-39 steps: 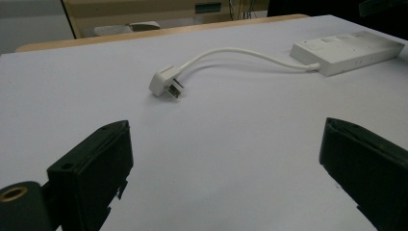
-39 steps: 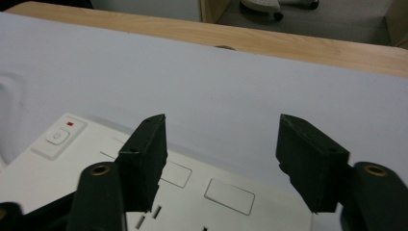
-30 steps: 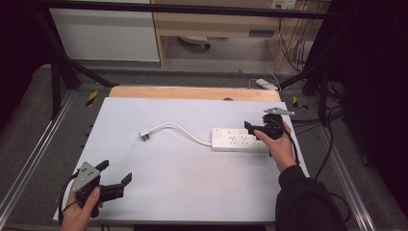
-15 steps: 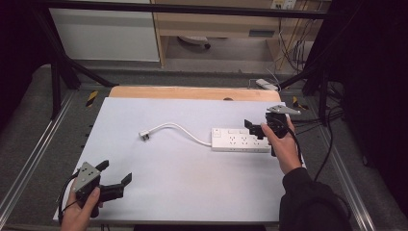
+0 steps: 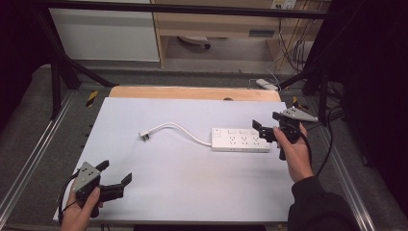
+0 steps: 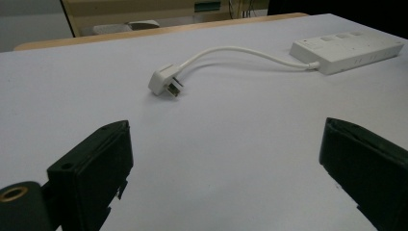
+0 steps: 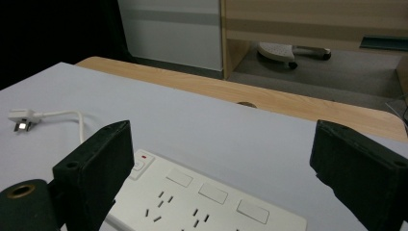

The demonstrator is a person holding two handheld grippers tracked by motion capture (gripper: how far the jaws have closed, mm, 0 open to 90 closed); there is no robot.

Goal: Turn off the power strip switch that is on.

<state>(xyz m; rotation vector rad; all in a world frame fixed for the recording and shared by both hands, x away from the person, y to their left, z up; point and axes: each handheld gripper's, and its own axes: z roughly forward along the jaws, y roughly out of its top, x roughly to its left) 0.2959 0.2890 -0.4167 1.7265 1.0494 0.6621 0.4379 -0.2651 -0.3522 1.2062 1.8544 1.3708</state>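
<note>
A white power strip [image 5: 240, 139] lies flat at the right of the white tabletop [image 5: 192, 192]. Its white cable curves left to a plug [image 5: 144, 135] lying on its side. My right gripper [image 5: 267, 122] hovers open at the strip's right end, jaws wide, holding nothing. In the right gripper view the power strip [image 7: 202, 202] lies below the spread jaws of the right gripper [image 7: 221, 178], and the plug [image 7: 21, 118] is far left. At the near left corner my left gripper [image 5: 115, 172] is open and empty. Ahead of the left gripper [image 6: 226, 183] lie the plug [image 6: 163, 84] and the strip [image 6: 346, 48].
A wooden strip [image 5: 192, 92] borders the table's far edge. Metal rails [image 5: 29, 159] run along both sides, with black frame legs behind. Another white power strip [image 5: 266, 84] and loose cables lie on the floor at the back right.
The right hand has shifted its gripper slightly to the right and farther back at the strip's end. The left gripper has stayed put.
</note>
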